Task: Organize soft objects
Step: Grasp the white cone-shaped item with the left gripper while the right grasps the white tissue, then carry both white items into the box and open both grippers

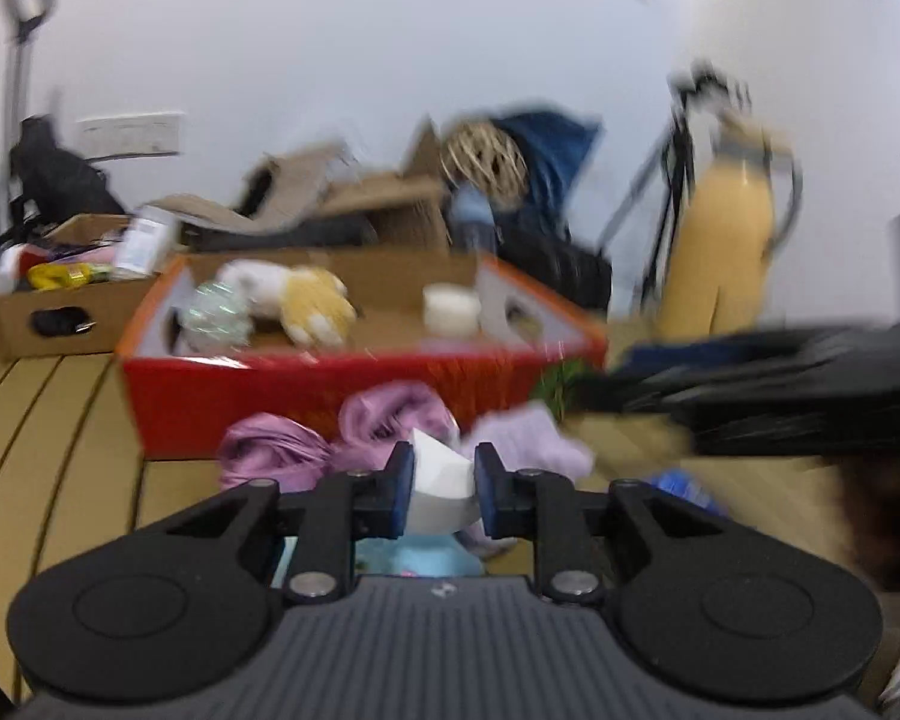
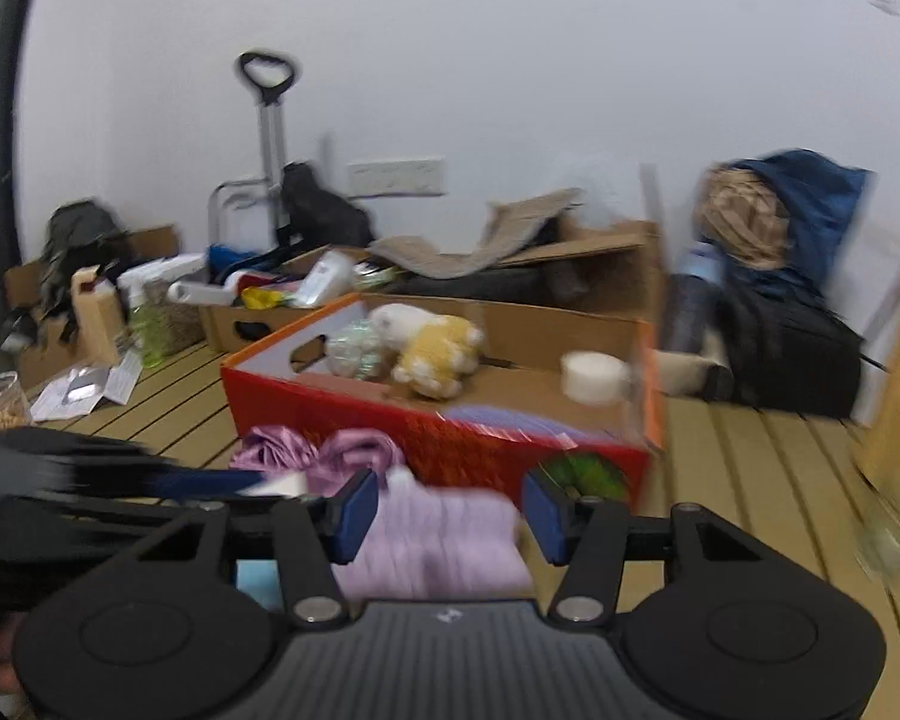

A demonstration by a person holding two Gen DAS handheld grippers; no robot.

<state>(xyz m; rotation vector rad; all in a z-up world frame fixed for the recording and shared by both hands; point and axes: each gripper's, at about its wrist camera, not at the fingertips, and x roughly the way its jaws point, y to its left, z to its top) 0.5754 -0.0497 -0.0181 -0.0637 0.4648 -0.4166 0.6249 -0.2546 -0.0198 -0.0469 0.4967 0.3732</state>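
My left gripper [image 1: 444, 489] is shut on a white soft object [image 1: 441, 492], held above a light blue thing [image 1: 426, 558]. A shiny purple cloth [image 1: 306, 450] and a lilac knitted cloth [image 1: 531, 441] lie in front of the red box [image 1: 330, 387]. In the box are a yellow-and-white plush toy [image 1: 306, 303], a clear crinkly ball [image 1: 216, 315] and a white roll [image 1: 450, 309]. My right gripper [image 2: 450, 516] is open over the lilac cloth [image 2: 438, 540], its jaws on either side of it. The red box [image 2: 462, 444] and the plush [image 2: 432, 348] lie beyond.
The floor is slatted wood [image 2: 750, 480]. Cardboard boxes of clutter [image 1: 48, 306] stand behind the red box at the left. A dark bag [image 2: 792, 348] and a blue bag [image 2: 810, 210] stand at the right. A trolley handle [image 2: 270, 120] rises by the wall.
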